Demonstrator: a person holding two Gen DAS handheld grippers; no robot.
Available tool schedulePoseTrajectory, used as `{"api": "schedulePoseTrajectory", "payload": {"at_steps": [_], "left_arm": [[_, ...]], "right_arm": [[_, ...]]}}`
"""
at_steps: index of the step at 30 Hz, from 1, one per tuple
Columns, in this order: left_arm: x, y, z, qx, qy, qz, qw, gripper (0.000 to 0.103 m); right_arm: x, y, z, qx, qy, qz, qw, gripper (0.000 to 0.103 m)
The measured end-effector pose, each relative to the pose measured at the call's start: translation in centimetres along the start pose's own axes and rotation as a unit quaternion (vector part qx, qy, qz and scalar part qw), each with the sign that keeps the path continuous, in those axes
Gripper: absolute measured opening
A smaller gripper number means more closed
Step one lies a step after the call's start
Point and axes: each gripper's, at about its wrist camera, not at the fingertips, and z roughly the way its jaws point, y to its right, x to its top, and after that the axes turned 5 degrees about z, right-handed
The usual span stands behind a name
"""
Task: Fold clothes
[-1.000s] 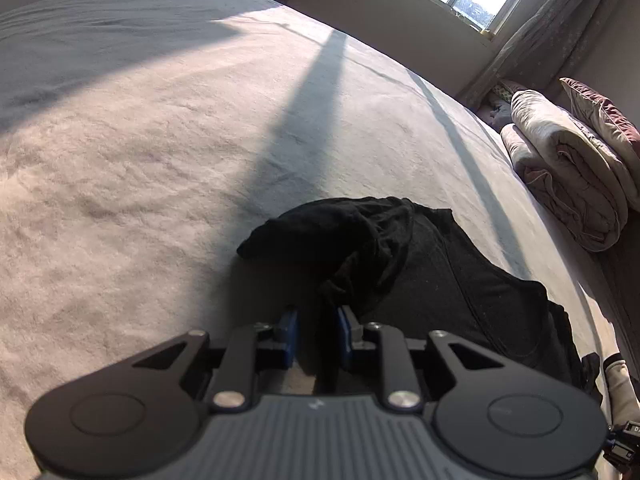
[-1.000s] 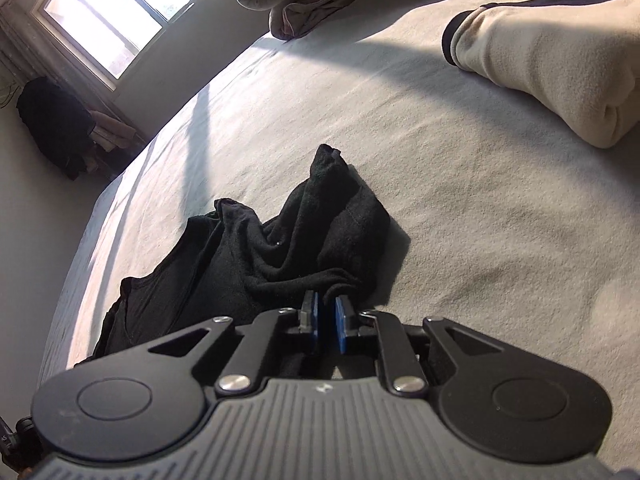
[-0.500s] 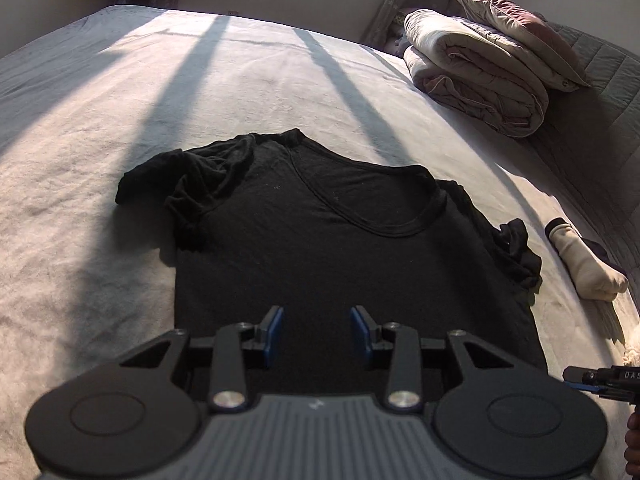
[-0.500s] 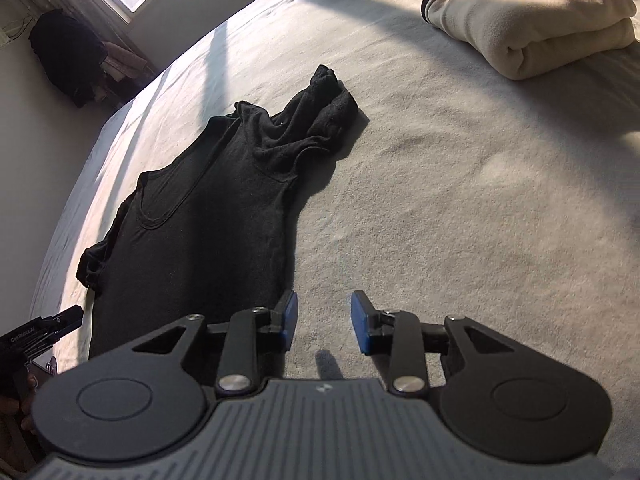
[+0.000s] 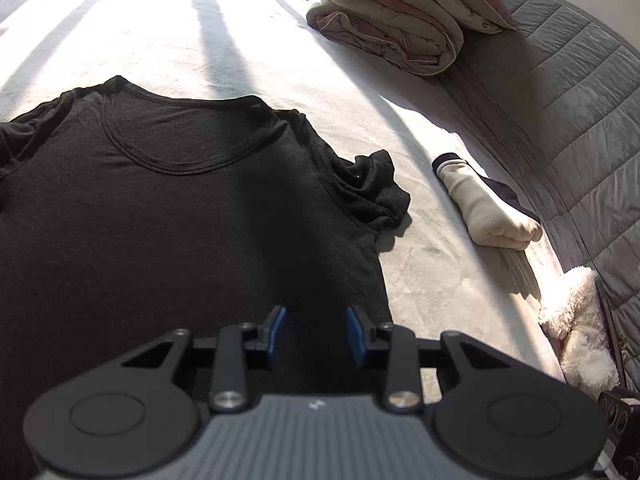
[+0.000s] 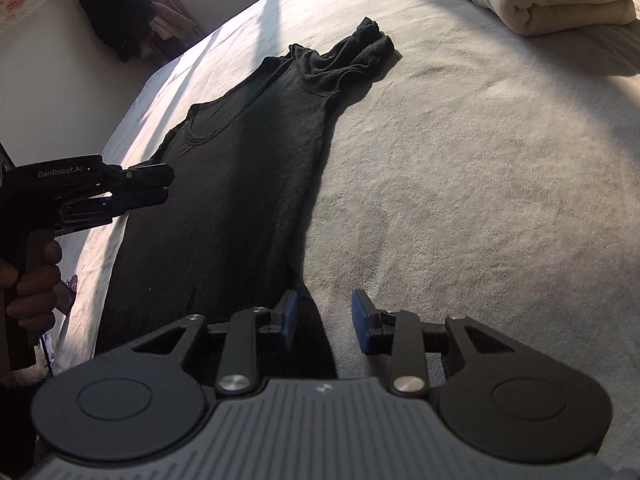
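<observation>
Bed [image 5: 440, 280], pale sheet, sunlit in bands with diagonal shadows across it; grey quilted headboard [image 5: 580, 100] along one side. Folded duvet [image 5: 392, 20] stacked at the far corner by the headboard.

Black T-shirt [image 5: 180, 208] lies spread flat on the bed, front up, scoop neckline toward the far end. One sleeve [image 5: 372, 188] is bunched and crumpled at the shoulder; body otherwise smooth. Hem end lies nearest both claws.

Folded cream garment [image 6: 560, 0] sits on the sheet well apart from the shirt, beside the headboard. White plush toy [image 5: 580, 328] at the bed's edge.

Left claw [image 5: 316, 334]: jaws wide apart, empty, hovering over the shirt's lower part near its side edge. Right claw [image 6: 325, 326]: jaws wide apart, empty, straddling the shirt's side edge near the hem, one finger over black fabric, the other over sheet.
</observation>
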Motion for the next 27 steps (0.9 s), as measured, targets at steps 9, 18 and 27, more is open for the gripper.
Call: {"api": "schedulePoseTrajectory", "payload": {"at_steps": [9, 18, 27], "left_arm": [[1.2, 6.4, 6.2, 0.005, -0.029, 0.024, 0.9993, 0.029], [2.2, 9.1, 10.7, 0.108, -0.039, 0.061, 0.9916, 0.03], [1.6, 8.1, 10.4, 0.089, 0.019, 0.022, 0.9956, 0.001]], "right_arm": [[-0.6, 0.4, -0.1, 0.014, -0.019, -0.02, 1.0, 0.021], [-1.1, 1.8, -0.1, 0.048, -0.011, 0.006, 0.999, 0.018], [-2.0, 1.6, -1.5, 0.04, 0.029, 0.0, 0.999, 0.002]]}}
